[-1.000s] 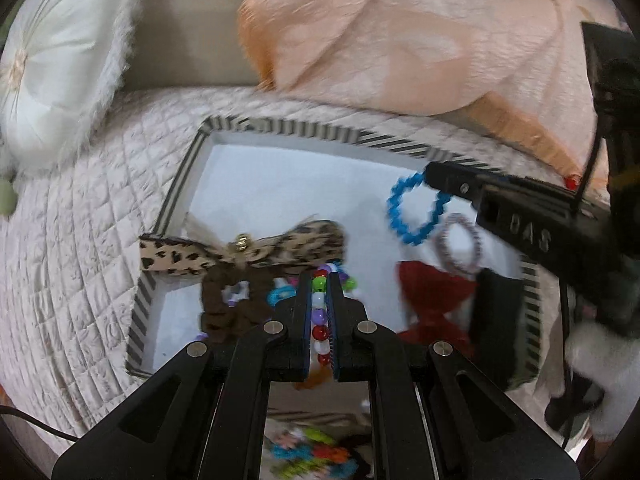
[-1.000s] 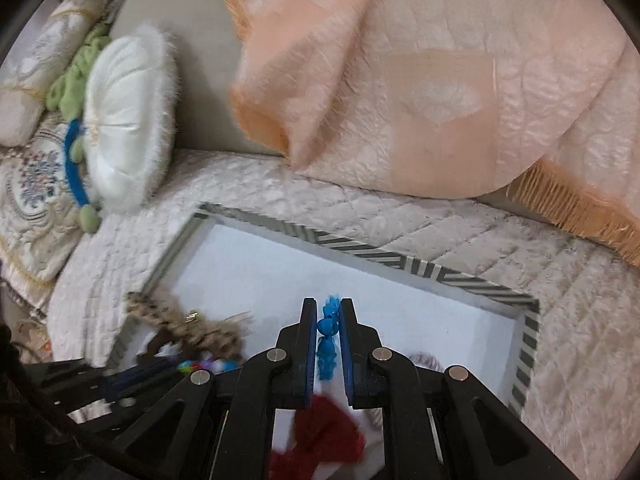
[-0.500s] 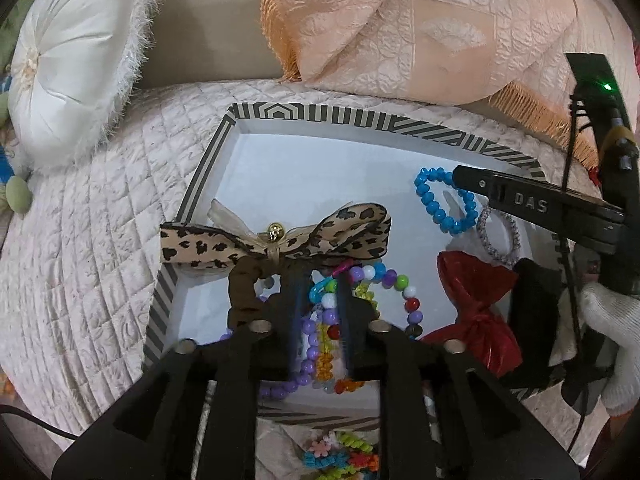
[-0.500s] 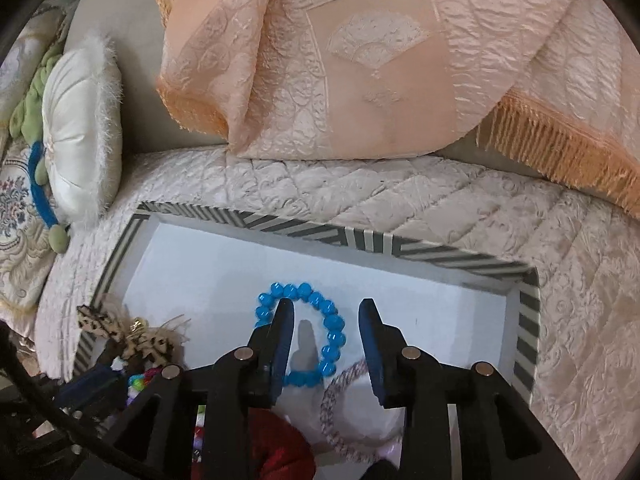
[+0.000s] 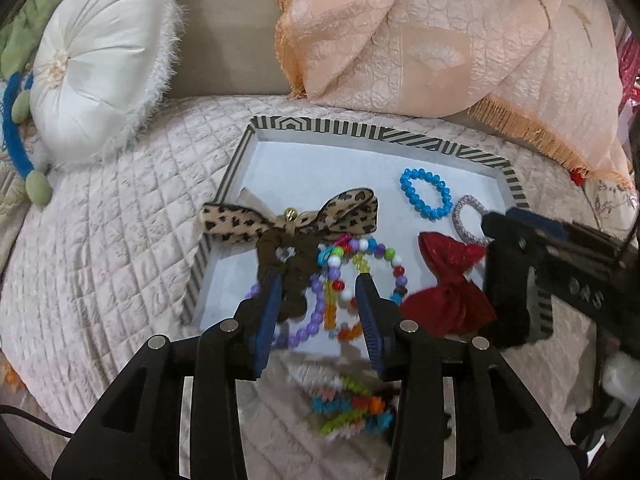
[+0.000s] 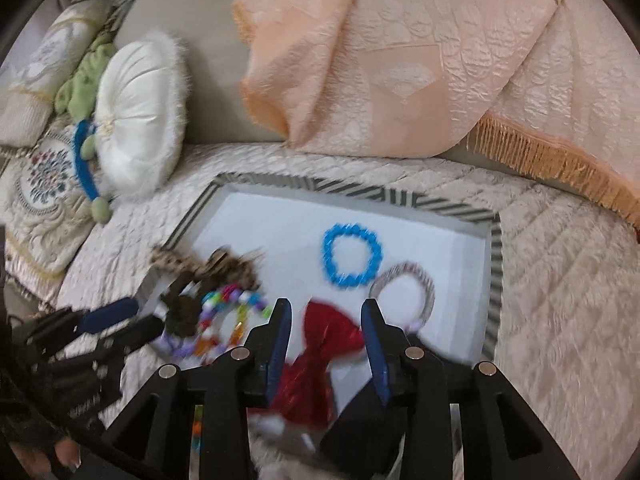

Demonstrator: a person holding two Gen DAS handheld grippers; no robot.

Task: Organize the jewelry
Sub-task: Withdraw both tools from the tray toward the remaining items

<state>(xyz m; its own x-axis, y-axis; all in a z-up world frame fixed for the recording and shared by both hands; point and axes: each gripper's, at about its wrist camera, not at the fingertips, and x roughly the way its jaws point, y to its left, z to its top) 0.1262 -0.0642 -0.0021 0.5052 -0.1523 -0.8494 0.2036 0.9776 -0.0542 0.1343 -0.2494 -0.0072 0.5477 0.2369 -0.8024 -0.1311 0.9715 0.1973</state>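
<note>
A striped-rim tray (image 5: 362,129) with a white floor lies on the quilted bed; it also shows in the right wrist view (image 6: 362,194). In it lie a blue bead bracelet (image 5: 425,194) (image 6: 352,256), a grey hair tie (image 5: 466,220) (image 6: 406,292), a red bow (image 5: 450,280) (image 6: 324,344), a leopard bow (image 5: 290,218) with a brown scrunchie (image 5: 284,270), and multicoloured bead bracelets (image 5: 344,276) (image 6: 224,316). My left gripper (image 5: 320,306) is open above the bead bracelets. My right gripper (image 6: 326,332) is open above the red bow.
A white round cushion (image 5: 98,60) sits at the back left and a peach fringed blanket (image 5: 440,36) at the back. More coloured hair items (image 5: 348,404) lie on the bed in front of the tray. The right gripper's body (image 5: 560,264) crosses the tray's right side.
Both grippers have opened and pulled back. The left let go of the multicoloured bead bracelet, the right let go of the blue bead bracelet; both now lie in the tray.
</note>
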